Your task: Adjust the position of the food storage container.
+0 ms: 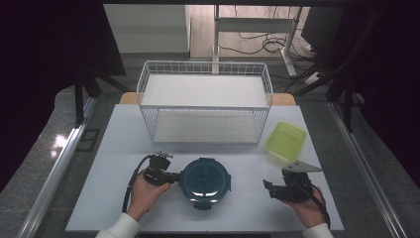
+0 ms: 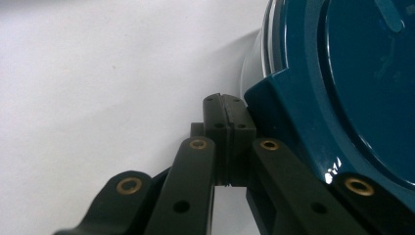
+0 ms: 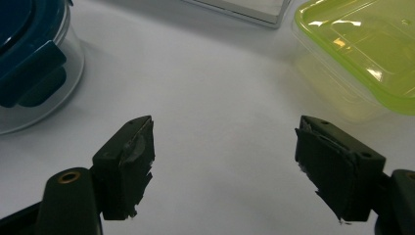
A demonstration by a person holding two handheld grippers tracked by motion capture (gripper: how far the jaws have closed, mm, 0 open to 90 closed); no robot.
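Left gripper (image 1: pixel 171 176) lies low on the white table (image 1: pixel 119 148), held by the left hand (image 1: pixel 144 192), with bare table open to its left up to the table edge. Its jaws are pressed together with nothing between them, and they sit just beside a dark blue clip of the round container (image 1: pixel 204 182), on the container's left side; in the left gripper view the pads (image 2: pixel 226 128) seem to touch the clip's corner. The container, clear with a blue lid, stands near the front middle of the table. Behind it stands a white wire shelf (image 1: pixel 205 101). Right gripper (image 1: pixel 269 187) rests well apart from the container, jaws spread wide and holding nothing, with free table between. A green box (image 1: pixel 286 141) lies behind it, near the right edge.
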